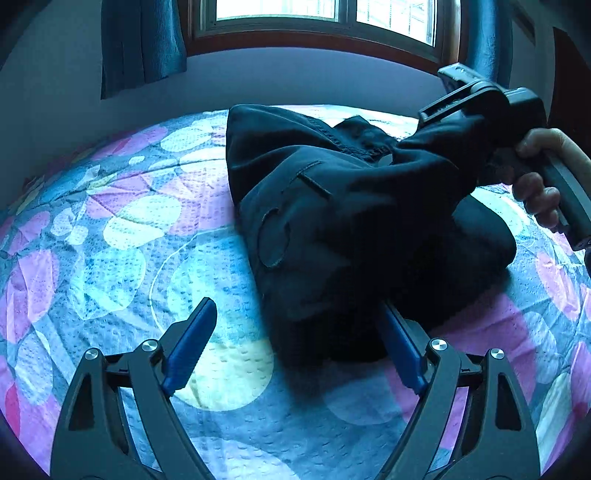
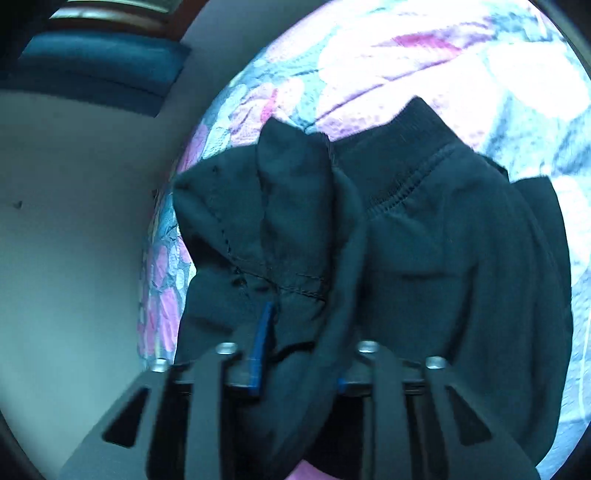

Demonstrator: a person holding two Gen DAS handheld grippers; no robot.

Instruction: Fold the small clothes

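A small dark garment (image 1: 332,206) with a stitched waistband lies bunched on the flowered bedspread (image 1: 129,240). My left gripper (image 1: 295,306) stands open low over the bed, and the garment's near edge lies between its blue pads and drapes over the right one. A hand (image 1: 539,184) holds my right gripper (image 1: 480,110) at the far right, where the cloth is pulled up into it. In the right wrist view the garment (image 2: 443,258) fills the frame and my right gripper (image 2: 299,332) is shut on a gathered fold of it; only the left blue pad (image 2: 264,332) shows.
The bed meets a pale wall (image 1: 295,77) under a window (image 1: 314,14), with a dark curtain (image 1: 144,44) hanging at the left. Bare bedspread (image 2: 406,55) extends to the left of the garment and beyond it.
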